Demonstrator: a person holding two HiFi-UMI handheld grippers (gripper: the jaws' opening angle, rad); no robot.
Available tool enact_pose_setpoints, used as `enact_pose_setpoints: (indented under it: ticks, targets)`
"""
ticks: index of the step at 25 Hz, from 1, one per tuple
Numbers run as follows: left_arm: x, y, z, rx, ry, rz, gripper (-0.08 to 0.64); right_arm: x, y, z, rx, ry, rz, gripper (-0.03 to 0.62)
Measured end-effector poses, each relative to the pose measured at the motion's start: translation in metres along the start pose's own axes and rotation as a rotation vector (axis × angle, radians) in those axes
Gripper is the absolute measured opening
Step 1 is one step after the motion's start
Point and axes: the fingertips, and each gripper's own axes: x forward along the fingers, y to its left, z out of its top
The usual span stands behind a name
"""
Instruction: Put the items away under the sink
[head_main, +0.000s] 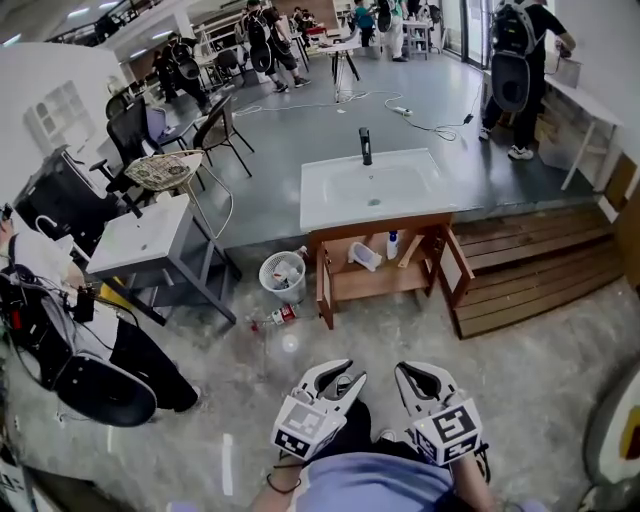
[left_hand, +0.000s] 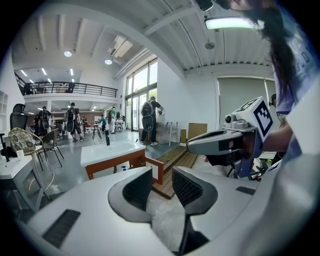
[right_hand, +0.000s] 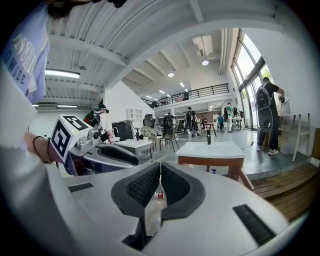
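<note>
Walk up close to the small bottle with a red label (head_main: 279, 316), lying on the grey floor beside the white round basket (head_main: 283, 275), left of the brown wooden cabinet (head_main: 324, 285) (doors wide open). Spread the right gripper (right_hand: 160, 167), now pinched together on nothing. Keep the left gripper (left_hand: 161, 175) parted and empty. Grab round the middle.

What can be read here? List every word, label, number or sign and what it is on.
No text can be quoted with confidence.
Shirt lettering: curved and cut off, unreadable.
Marker cubes: black-and-white square patterns only, no words.
Red-labelled bottle: print too small to read.
White bottle: label too small to read.
</note>
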Motion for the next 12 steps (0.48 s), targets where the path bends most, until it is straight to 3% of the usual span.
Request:
enact_pose_setpoints:
  ticks: [12]
  targets:
    - [-0.007,-0.014,0.005,0.027,0.015,0.0,0.133,-0.013,0.004,0.005,-0.003,-0.017,0.004,0.024]
